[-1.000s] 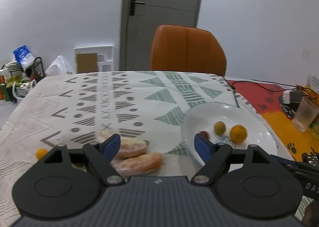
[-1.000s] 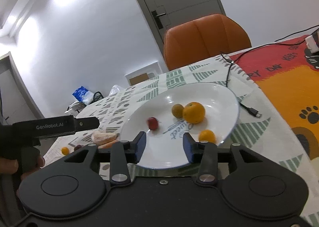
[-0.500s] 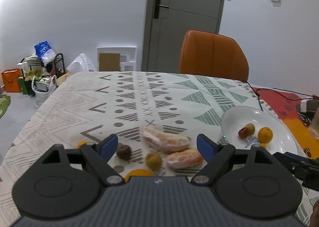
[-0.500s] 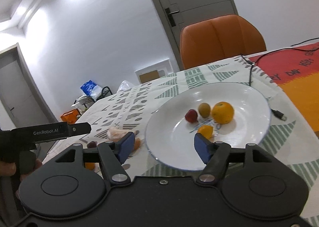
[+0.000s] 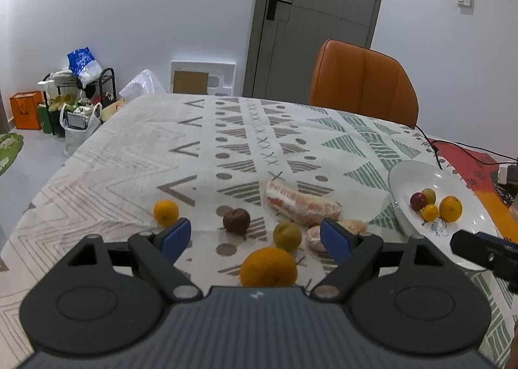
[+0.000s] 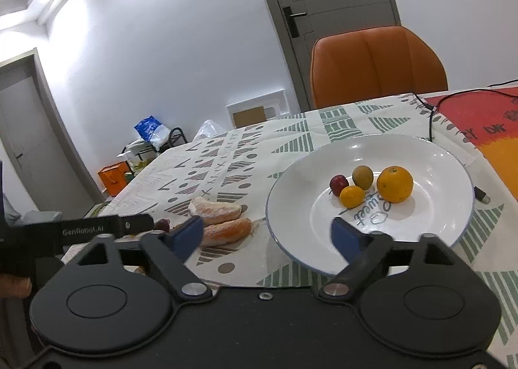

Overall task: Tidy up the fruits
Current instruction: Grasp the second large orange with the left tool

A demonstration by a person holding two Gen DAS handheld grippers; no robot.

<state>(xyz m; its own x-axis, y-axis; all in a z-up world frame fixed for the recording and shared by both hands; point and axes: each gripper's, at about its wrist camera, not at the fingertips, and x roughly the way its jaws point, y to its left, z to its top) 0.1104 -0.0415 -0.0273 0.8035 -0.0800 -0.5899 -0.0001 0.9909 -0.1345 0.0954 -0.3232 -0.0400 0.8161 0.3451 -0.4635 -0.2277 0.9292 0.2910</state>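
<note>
A white plate (image 6: 437, 158) holds a big orange (image 6: 395, 183), a small orange (image 6: 352, 196), a green-brown fruit (image 6: 362, 177) and a small red fruit (image 6: 338, 183); the plate also shows in the left wrist view (image 5: 401, 174). On the cloth lie a large orange (image 5: 268, 267), a yellow-green fruit (image 5: 287, 235), a dark wrinkled fruit (image 5: 236, 221), a small orange (image 5: 166, 212) and two wrapped peeled citrus pieces (image 5: 302, 203). My left gripper (image 5: 255, 239) is open and empty above the large orange. My right gripper (image 6: 267, 236) is open and empty at the plate's near left rim.
The table (image 5: 129, 148) has a patterned cloth and a red-orange mat (image 6: 485, 122) at the right. A black cable (image 6: 432, 116) runs beside the plate. An orange chair (image 5: 362, 84) stands behind the table. Bags and a rack (image 5: 74, 100) sit on the floor at left.
My left gripper has pulled back and swung left, bringing the loose fruits into view. My right gripper has opened wider and drawn back from the plate.
</note>
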